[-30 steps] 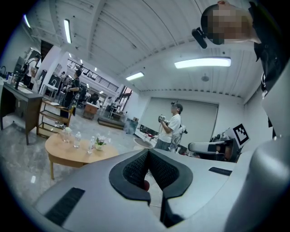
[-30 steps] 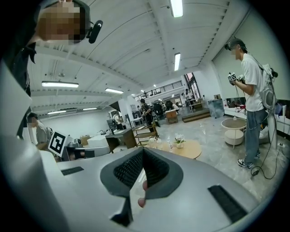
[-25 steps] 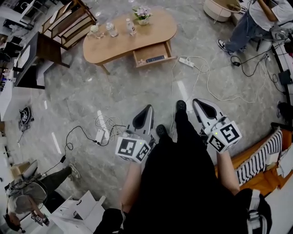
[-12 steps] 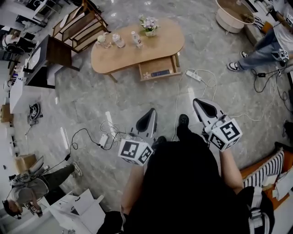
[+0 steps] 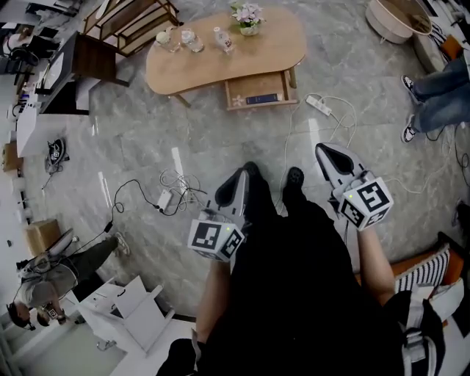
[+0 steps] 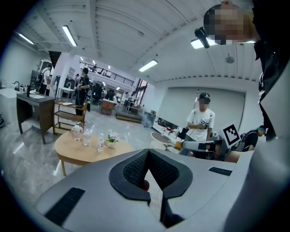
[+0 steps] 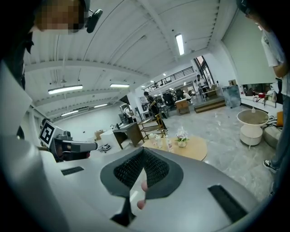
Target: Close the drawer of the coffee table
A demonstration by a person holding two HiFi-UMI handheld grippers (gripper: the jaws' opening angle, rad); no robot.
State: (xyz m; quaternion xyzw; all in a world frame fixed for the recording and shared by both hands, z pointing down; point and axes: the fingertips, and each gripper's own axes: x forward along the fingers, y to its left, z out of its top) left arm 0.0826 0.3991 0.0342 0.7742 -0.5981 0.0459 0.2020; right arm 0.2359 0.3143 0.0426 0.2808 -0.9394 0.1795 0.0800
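Nothing has happened to the drawer yet, the change is all in the approach. Compared with the earlier head view, the person has walked toward the coffee table (image 5: 176, 73). Its tabletop (image 5: 275, 44) looks a bit bigger and sits more squarely ahead, and both tools have come forward along with the body. The person in jeans (image 5: 440, 103) off to the table's right has slid almost out of frame, so only legs are left.

The drawer (image 5: 255, 89) hasn't budged. It sticks out from under the near edge of the tabletop, toward the walker, with a dark flat thing (image 5: 262, 98) lying inside. The bottles (image 5: 220, 40) and the little flower pot (image 5: 248, 15) stand on the tabletop same as before.

The left tool (image 5: 241, 178) and right tool (image 5: 327, 153) both have their jaws pressed together with nothing between them. Each gripper view just looks past closed pads at the table. Both are well short of the drawer front, with bare floor (image 5: 183, 132) in between and a white power strip (image 5: 322, 105) just right of the drawer.

My read is that this is still the walk-up and the closing hasn't started. Closed jaws should be fine for a push on the drawer front, so nothing needs to open. The tools just need to get closer and lower.
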